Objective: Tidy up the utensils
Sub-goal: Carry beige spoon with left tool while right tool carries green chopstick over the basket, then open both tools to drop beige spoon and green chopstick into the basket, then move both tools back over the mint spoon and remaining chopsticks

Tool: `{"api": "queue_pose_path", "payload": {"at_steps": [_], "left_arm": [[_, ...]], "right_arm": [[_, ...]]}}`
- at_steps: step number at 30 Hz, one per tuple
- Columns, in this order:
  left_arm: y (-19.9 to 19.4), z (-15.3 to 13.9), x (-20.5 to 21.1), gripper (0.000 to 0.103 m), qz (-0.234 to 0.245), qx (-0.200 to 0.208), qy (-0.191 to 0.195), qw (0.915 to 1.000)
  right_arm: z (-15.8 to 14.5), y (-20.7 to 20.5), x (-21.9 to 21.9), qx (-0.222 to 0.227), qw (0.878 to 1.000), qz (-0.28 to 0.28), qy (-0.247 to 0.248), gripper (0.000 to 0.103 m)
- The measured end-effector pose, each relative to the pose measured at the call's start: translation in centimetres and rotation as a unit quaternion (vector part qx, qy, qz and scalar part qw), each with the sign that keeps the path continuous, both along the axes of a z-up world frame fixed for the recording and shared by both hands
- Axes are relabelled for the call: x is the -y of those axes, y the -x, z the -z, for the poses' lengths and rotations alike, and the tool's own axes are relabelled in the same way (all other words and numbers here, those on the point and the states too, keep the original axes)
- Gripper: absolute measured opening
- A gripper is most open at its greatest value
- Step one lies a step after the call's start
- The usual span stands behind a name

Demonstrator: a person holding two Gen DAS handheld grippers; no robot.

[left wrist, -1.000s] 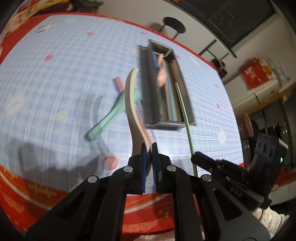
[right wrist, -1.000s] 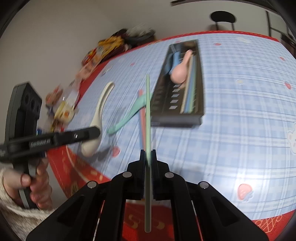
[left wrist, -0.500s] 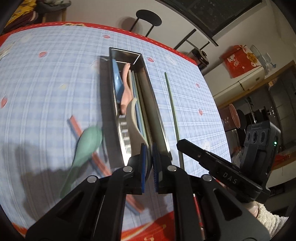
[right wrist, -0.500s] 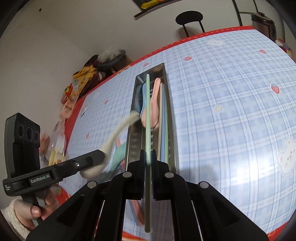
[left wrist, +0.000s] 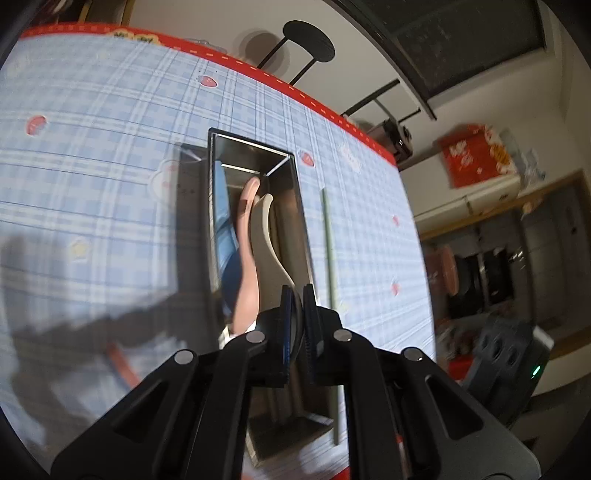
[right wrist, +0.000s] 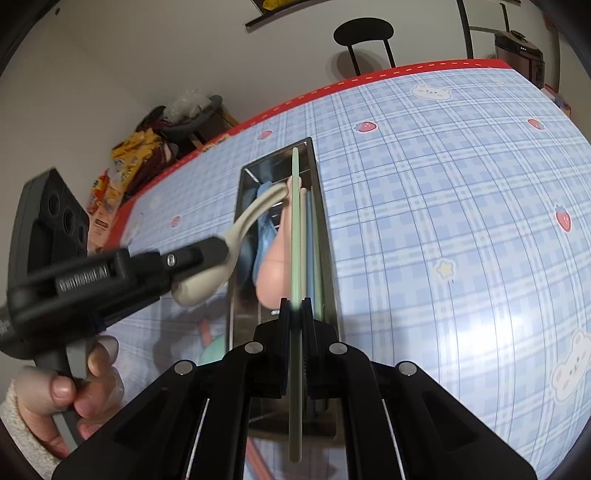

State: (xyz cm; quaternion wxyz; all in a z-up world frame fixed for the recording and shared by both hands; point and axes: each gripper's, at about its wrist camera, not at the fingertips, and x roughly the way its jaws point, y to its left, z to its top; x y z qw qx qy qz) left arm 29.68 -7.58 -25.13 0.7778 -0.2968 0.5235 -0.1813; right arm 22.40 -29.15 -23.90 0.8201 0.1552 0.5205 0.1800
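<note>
My left gripper (left wrist: 298,291) is shut on a cream spoon (left wrist: 264,236), which hangs lengthwise over the long metal tray (left wrist: 301,206). In the tray lie a pink spoon (left wrist: 246,258) and a blue spoon (left wrist: 221,221). My right gripper (right wrist: 295,302) is shut on a pale green chopstick (right wrist: 295,229), held along the tray (right wrist: 322,206) above its right side. The right wrist view shows the left gripper (right wrist: 218,247) coming in from the left with the cream spoon (right wrist: 199,286), over the pink spoon (right wrist: 273,266). More chopsticks (right wrist: 313,240) lie by the right wall.
A mint spoon (right wrist: 212,350) and a red chopstick (right wrist: 205,328) lie on the checked tablecloth left of the tray. A black stool (right wrist: 364,27) stands beyond the far edge. Snack bags (right wrist: 136,155) are piled at the far left, and a cooker (right wrist: 521,48) at the far right.
Both grippers have travelled from the near left of the table to over the tray. The cream spoon and the green chopstick came with them and now line up with the tray.
</note>
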Motion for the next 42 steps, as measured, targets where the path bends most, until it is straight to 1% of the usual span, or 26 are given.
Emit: {"api": "queue_pose_path", "payload": {"at_steps": [2,5,8,10,11,14,16,17,18,20,21,22,23,24,25,28,29,30,31,35,37,39,42], "left_arm": [[-0.9,0.5,0.0,0.010,-0.008,-0.003,0.017,0.9998],[-2.0,1.4,0.0,0.010,-0.022,-0.015,0.052,0.9983],[-2.4,2.5,-0.3,0.010,-0.041,-0.031,0.085,0.9950],[-2.3,3.3,-0.5,0.010,-0.054,-0.041,0.096,0.9931],[-2.2,3.7,-0.7,0.010,-0.058,-0.044,0.097,0.9926],[-2.0,3.8,-1.0,0.011,-0.065,-0.044,0.081,0.9936],[-2.1,3.3,-1.3,0.017,-0.063,-0.035,0.072,0.9948],[-2.1,2.9,-1.4,0.022,-0.062,-0.029,0.067,0.9954],[-2.0,2.5,-1.6,0.026,-0.061,-0.025,0.062,0.9959],[-2.0,1.6,-1.9,0.027,-0.061,-0.015,0.050,0.9968],[-1.9,1.3,-2.2,0.031,-0.062,-0.011,0.045,0.9970],[-1.7,0.8,-2.5,0.033,-0.065,-0.006,0.038,0.9972],[-1.4,0.3,-2.8,0.040,-0.068,-0.001,0.031,0.9972],[-1.1,-0.1,-3.1,0.047,-0.070,0.003,0.025,0.9972],[-0.7,-0.4,-3.4,0.050,-0.071,0.007,0.018,0.9973],[0.9,-1.6,-4.2,0.064,-0.073,0.018,-0.015,0.9970],[1.4,-1.9,-4.2,0.074,-0.075,0.021,-0.027,0.9966],[2.1,-2.2,-4.5,0.080,-0.078,0.024,-0.040,0.9958],[2.6,-2.4,-4.7,0.082,-0.080,0.026,-0.049,0.9953],[5.3,-2.8,-5.3,0.093,-0.082,0.025,-0.099,0.9914],[7.1,-2.9,-5.5,0.094,-0.082,0.024,-0.127,0.9883],[8.1,-2.7,-5.5,0.096,-0.081,0.021,-0.149,0.9852],[10.8,-2.4,-5.2,0.097,-0.075,0.024,-0.198,0.9771]], "right_arm": [[0.3,-0.5,-0.4,-0.005,1.000,-0.001,0.008,0.006],[0.5,-1.0,-1.0,-0.006,1.000,-0.007,0.020,0.006],[0.6,-1.2,-1.3,-0.007,0.999,-0.011,0.030,0.006],[0.8,-1.4,-1.3,-0.011,0.999,-0.010,0.034,0.006],[1.0,-1.5,-1.3,-0.015,0.999,-0.010,0.036,0.006],[1.3,-1.8,-1.4,-0.021,0.999,-0.010,0.040,0.006],[1.3,-1.9,-1.5,-0.020,0.999,-0.012,0.044,0.008],[1.2,-2.0,-1.5,-0.017,0.999,-0.011,0.045,0.008],[1.1,-2.0,-1.5,-0.015,0.999,-0.011,0.045,0.008],[0.7,-2.0,-1.6,-0.011,0.999,-0.014,0.044,0.009],[0.4,-2.0,-1.6,-0.008,0.999,-0.014,0.046,0.013],[0.0,-1.8,-1.5,-0.002,0.999,-0.014,0.047,0.022],[-0.3,-1.6,-1.4,0.003,0.999,-0.014,0.047,0.027],[-0.6,-1.3,-1.3,0.008,0.999,-0.014,0.046,0.038],[-0.9,-1.1,-1.2,0.013,0.999,-0.014,0.046,0.042],[-1.8,0.3,-0.7,0.025,0.999,-0.020,0.040,0.071],[-2.0,0.7,-0.6,0.026,0.999,-0.022,0.039,0.075],[-2.1,1.3,-0.4,0.028,0.999,-0.023,0.039,0.081],[-2.2,1.7,-0.3,0.028,0.999,-0.024,0.040,0.087],[-2.3,4.1,0.4,0.037,0.998,-0.020,0.038,0.097],[-2.2,5.3,0.6,0.041,0.998,-0.020,0.040,0.097],[-2.1,6.2,0.8,0.047,0.998,-0.017,0.045,0.097],[-1.6,7.7,1.0,0.054,0.997,-0.020,0.044,0.097]]}}
